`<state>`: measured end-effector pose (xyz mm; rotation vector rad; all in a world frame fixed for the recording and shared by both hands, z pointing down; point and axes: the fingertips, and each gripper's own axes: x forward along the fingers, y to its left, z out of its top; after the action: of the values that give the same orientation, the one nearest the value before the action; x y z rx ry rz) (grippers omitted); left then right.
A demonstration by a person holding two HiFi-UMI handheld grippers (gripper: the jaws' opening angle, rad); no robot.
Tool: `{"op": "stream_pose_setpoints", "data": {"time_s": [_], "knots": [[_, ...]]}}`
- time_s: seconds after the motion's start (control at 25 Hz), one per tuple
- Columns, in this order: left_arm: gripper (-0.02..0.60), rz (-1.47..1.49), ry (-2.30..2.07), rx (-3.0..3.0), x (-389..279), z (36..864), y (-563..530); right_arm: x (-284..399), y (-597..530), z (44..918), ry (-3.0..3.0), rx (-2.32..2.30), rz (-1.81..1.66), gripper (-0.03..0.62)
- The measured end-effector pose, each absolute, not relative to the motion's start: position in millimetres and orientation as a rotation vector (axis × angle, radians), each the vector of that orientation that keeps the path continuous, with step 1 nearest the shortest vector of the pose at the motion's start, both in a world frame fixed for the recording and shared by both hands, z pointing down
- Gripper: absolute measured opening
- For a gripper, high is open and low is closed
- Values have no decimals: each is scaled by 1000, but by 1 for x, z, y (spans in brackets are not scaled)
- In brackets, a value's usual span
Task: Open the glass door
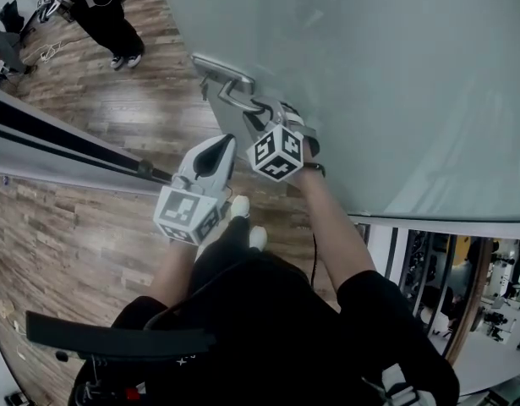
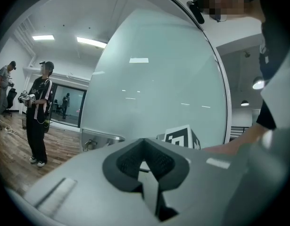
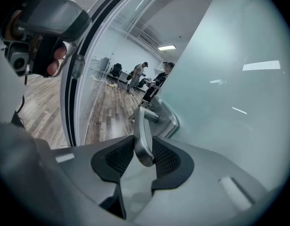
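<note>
So the right gripper is on the lever handle of the glass door. The free end of the lever sits right between the fingers, and the ribbed pads look snug against both of its flat sides. The pivot and backplate are just past the fingertips, and the frosted pane runs along the outer side of the fingers.

The left gripper has its fingertips together with nothing between them. It hangs short of the door, which stands ahead of its tips.

Handling-wise, I'd guess that lever is smooth brushed metal, stiff and slick, so the rubbery pads matter. Out at the end is the smart spot, since that's the most leverage against the spring. It'll probably want to slide out of the fingers as it swings down.

The pane itself looks big and likely heavy, so I'd expect a slow, steady swing, not a yank. It's glass, so don't bang it with the fingers.
</note>
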<state>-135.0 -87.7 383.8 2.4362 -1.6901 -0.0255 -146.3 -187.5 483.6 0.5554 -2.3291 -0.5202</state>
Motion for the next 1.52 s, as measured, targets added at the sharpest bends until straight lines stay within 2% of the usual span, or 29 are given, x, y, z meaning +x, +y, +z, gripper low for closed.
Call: {"op": "stream_pose_setpoints", "data": {"time_s": [0.76, 1.52], "knots": [[0, -80, -1472, 2583, -124, 378, -163, -142, -231, 487, -2288, 652, -458, 118], [0, -50, -1323, 2605, -120, 388, -242, -103, -334, 484, -2229, 794, -381, 114]]}}
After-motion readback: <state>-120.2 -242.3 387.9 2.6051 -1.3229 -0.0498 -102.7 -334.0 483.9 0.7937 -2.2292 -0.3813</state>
